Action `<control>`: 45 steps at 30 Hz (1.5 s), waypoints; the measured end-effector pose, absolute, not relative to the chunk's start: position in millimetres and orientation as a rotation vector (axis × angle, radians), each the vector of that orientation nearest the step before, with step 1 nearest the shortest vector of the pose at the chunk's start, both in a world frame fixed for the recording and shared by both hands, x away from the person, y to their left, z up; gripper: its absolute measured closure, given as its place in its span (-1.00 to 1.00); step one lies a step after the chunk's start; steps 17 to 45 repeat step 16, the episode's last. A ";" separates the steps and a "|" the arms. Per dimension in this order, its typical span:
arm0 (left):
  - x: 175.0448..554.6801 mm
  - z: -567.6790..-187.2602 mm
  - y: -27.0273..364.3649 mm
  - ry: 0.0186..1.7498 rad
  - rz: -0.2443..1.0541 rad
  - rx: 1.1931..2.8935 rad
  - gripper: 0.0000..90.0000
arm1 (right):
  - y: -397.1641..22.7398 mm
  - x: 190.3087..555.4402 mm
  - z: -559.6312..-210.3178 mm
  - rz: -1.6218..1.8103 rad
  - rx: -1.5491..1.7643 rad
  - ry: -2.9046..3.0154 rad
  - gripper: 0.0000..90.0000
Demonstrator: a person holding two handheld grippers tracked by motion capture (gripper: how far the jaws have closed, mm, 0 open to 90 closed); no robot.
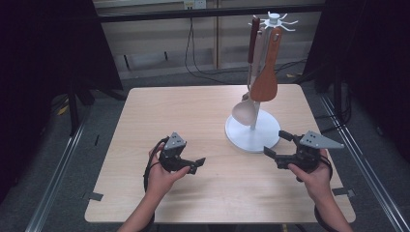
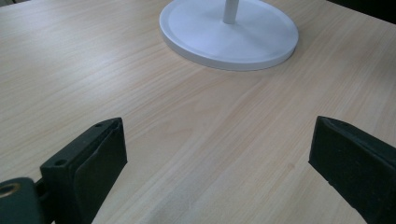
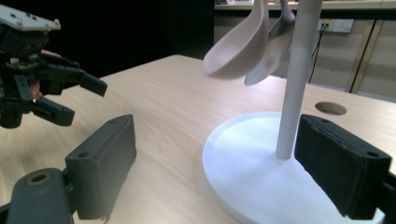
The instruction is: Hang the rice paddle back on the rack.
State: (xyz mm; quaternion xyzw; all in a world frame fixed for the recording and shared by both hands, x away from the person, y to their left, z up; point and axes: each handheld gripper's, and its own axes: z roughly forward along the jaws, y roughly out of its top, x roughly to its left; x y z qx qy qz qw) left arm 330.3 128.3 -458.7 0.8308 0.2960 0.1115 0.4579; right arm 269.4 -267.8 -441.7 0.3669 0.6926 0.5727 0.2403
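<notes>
Both grippers sit low over the worktop [image 1: 159, 116], nothing held. Left gripper [image 1: 197, 165] at about 7 o'clock from the utensil stand [image 1: 252, 131], jaws spread wide and empty, bare wood between them in the left gripper view, the stand's white base [image 2: 229, 35] ahead at 12 o'clock and well apart. Right gripper [image 1: 276, 143] just beside the base at its 4 o'clock edge, jaws released too; in the right gripper view the white pole [image 3: 293, 79] rises between them, with the base rim directly under the right-hand jaw. On the stand hang a pale ladle [image 1: 244, 112], bowl down near the base, a wooden spatula [image 1: 265, 83] and a dark-handled utensil [image 1: 254, 38], all from hooks at the top. My reading: the right gripper is lining up on the stand or the ladle. Risks from here: the stand looks top-heavy with three long tools, so a sideways nudge on the pole could rock it or set the utensils swinging. The ladle bowl hangs close over the right jaws in its own view; rising straight up could knock it off its hook. Closing on the pole instead of a handle would drag the whole stand. Left gripper too far off to steady the base if it tips
</notes>
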 end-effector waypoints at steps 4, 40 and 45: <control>328.4 -458.8 125.0 0.718 0.277 2.053 -0.91 | -266.4 267.6 -449.3 1.574 1.018 1.921 -0.73; 327.4 -459.8 124.0 0.709 0.279 2.059 -0.91 | -251.3 267.7 -462.1 1.479 0.963 2.037 -0.75; 327.4 -459.8 124.0 0.709 0.279 2.059 -0.91 | -251.3 267.7 -462.1 1.479 0.963 2.037 -0.75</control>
